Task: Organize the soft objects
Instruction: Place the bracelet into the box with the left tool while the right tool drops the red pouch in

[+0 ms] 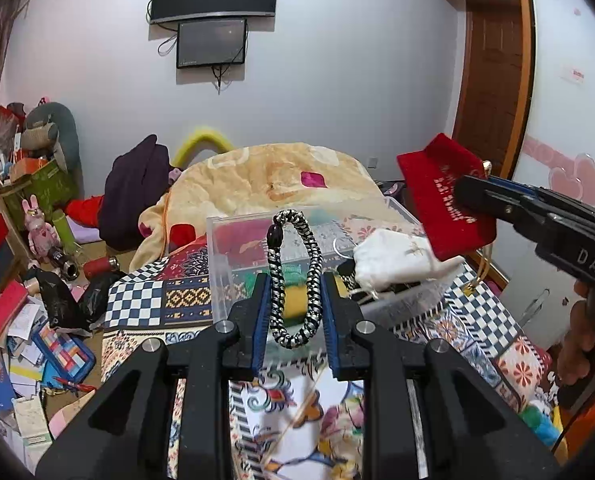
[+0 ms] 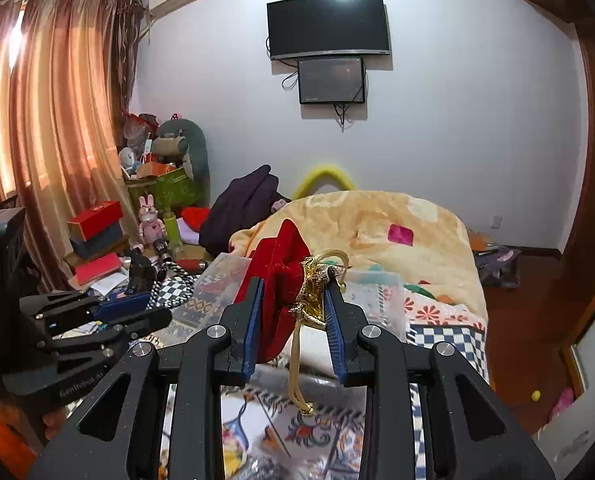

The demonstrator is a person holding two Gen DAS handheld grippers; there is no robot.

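I have two soft things in the air at once, both meant, I judge, for the clear plastic box (image 1: pixel 257 240) on the bed. My left tongs (image 1: pixel 295 312) are clenched on a black-and-white braided bracelet (image 1: pixel 295 276), gripped by its two sides so the loop stands upright and hangs free just in front of the box, its dark clasp at the top. My right tongs (image 2: pixel 293 316) are clenched on a red velvet drawstring pouch (image 2: pixel 277 280), pinched at its gathered gold neck so the body stays flat and the gold cord (image 2: pixel 297 364) dangles below; seen from the left camera, the pouch (image 1: pixel 445 196) rides above and to the right of the box.

A white cloth pouch (image 1: pixel 393 258) lies at the box's right end, under the red one. The box walls are upright and thin, so each thing should come down from above rather than over the side. The air above the box looks open. Behind the box rises a heaped yellow blanket (image 1: pixel 273 176); the patterned bed cover (image 1: pixel 169 300) spreads around its base. To the box's left the floor is crowded with clutter, so I would keep the left tongs from swinging that way.
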